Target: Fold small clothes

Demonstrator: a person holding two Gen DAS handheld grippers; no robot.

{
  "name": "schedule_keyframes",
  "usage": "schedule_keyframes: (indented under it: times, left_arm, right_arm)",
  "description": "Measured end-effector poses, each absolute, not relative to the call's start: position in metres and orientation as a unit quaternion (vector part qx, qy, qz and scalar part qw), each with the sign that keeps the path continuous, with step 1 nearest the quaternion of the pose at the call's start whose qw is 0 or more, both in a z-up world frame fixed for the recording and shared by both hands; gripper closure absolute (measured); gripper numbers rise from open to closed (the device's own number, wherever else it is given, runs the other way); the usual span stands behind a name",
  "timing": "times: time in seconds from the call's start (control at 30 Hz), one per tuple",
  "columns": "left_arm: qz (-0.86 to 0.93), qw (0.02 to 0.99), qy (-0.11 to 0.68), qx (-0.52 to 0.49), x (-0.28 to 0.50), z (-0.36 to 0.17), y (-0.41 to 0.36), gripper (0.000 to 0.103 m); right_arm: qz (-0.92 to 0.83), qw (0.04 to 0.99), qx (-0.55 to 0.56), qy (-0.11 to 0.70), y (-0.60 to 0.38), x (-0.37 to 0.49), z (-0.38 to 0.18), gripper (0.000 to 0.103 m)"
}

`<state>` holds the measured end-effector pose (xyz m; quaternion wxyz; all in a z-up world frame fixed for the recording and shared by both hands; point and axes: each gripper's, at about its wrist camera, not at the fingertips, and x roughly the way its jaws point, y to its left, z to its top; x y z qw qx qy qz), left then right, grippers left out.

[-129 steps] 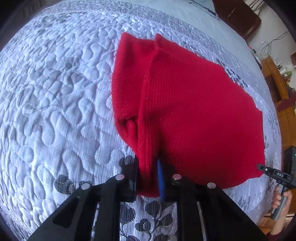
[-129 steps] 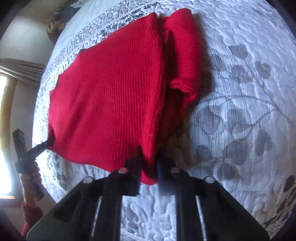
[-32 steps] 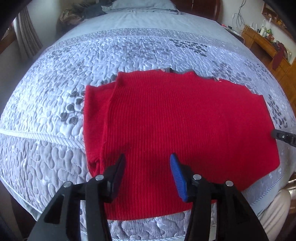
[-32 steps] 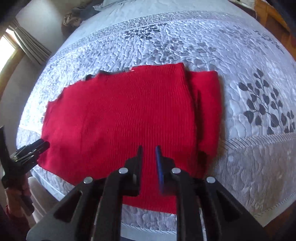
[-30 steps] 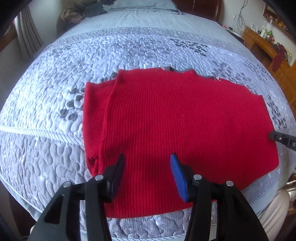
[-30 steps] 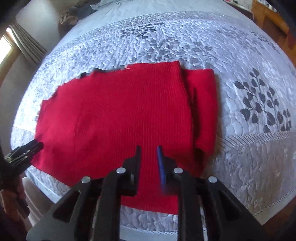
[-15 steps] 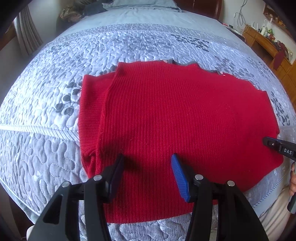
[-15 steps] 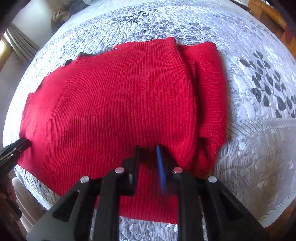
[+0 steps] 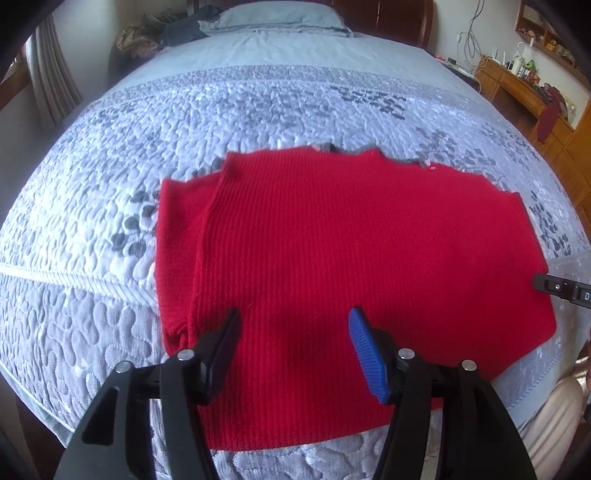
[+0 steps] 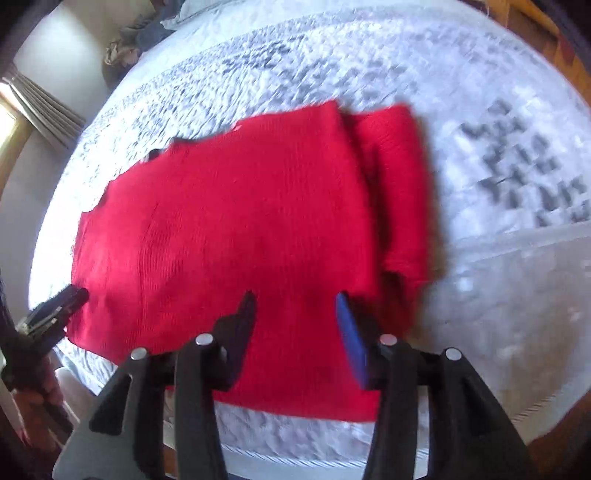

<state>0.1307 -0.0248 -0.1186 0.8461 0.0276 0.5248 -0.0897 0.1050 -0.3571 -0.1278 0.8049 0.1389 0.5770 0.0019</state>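
red sweater (image 9: pixel 354 258) beneath both spread claws

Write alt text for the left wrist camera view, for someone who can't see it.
A red knit garment lies flat on a grey quilted bedspread, one side folded under along its left edge. The open left gripper hovers over its near edge, jaws apart and empty. A pillow lies at the far end.

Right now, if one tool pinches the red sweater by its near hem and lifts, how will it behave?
Probably floppy: the sweater is soft ribbed knit lying limp on the quilt. The folded sleeve may well slip loose. It likely drags rather than slides, since the quilt is textured.
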Motion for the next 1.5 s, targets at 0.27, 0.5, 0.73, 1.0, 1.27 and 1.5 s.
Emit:
schedule_keyframes:
  times: [0.27,0.5,0.73,1.0,1.27,1.5]
  left_arm:
    - [-0.112,0.842,0.527,0.028,0.155,-0.120,-0.056,0.041]
    - [-0.102,0.831,0.546,0.035,0.177,-0.141,-0.065,0.040]
    - [-0.110,0.824,0.556,0.029,0.185,-0.150,-0.060,0.032]
    - [-0.112,0.824,0.555,0.028,0.186,-0.154,-0.059,0.031]
    - [-0.125,0.816,0.564,0.011,0.187,-0.154,-0.053,0.031]
    - [-0.130,0.823,0.553,-0.022,0.179,-0.124,-0.017,0.032]
  right_arm:
    - [-0.027,0.791,0.169,0.587,-0.408,0.097,-0.126,0.029]
    - [0.007,0.767,0.197,0.610,-0.418,0.109,-0.152,0.025]
    - [0.022,0.761,0.220,0.609,-0.415,0.128,-0.167,0.023]
    - [0.031,0.769,0.230,0.596,-0.417,0.136,-0.165,0.054]
    - [0.035,0.768,0.236,0.594,-0.411,0.143,-0.151,0.085]
    - [0.029,0.801,0.124,0.584,-0.361,0.159,-0.098,0.087]
